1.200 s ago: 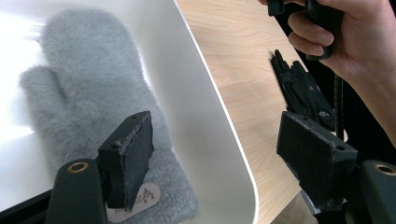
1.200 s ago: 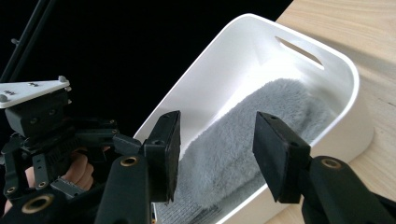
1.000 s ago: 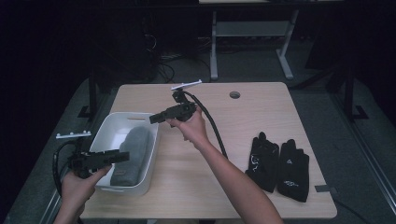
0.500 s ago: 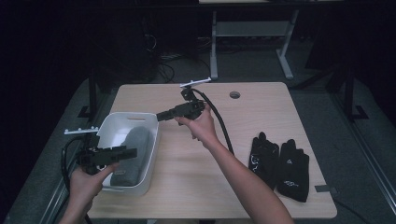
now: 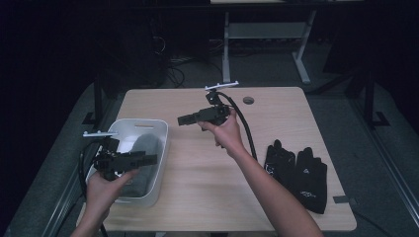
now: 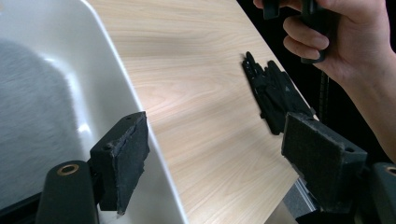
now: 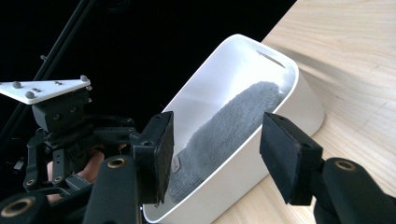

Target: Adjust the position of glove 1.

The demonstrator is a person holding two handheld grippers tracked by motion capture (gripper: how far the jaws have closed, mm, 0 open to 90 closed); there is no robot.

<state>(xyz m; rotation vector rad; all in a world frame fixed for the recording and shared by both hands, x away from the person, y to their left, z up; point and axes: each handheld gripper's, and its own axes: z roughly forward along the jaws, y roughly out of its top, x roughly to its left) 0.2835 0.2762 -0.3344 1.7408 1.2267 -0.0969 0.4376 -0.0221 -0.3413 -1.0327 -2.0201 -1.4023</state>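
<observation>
Hands first: my left gripper hangs over the near part of the white bin, jaws spread wide with nothing between them. My right gripper is up above the middle of the desk, pointing left toward the bin, jaws apart and empty too. My right forearm comes in diagonally from the bottom edge, my left hand sits low at the desk's left corner.

Desk is light wood grain with a round cable hole near the far edge. Room behind it is really dark; I can make out the white legs of another table and some cables on the floor.

Bin sits on the left side of the desk, close to the edge, with a handle slot in its far wall. Inside lies a grey fuzzy glove, stretched along the bin's length. A pair of black gloves lies flat on the right side of the desk, well apart from the bin, just beside my right forearm.
</observation>
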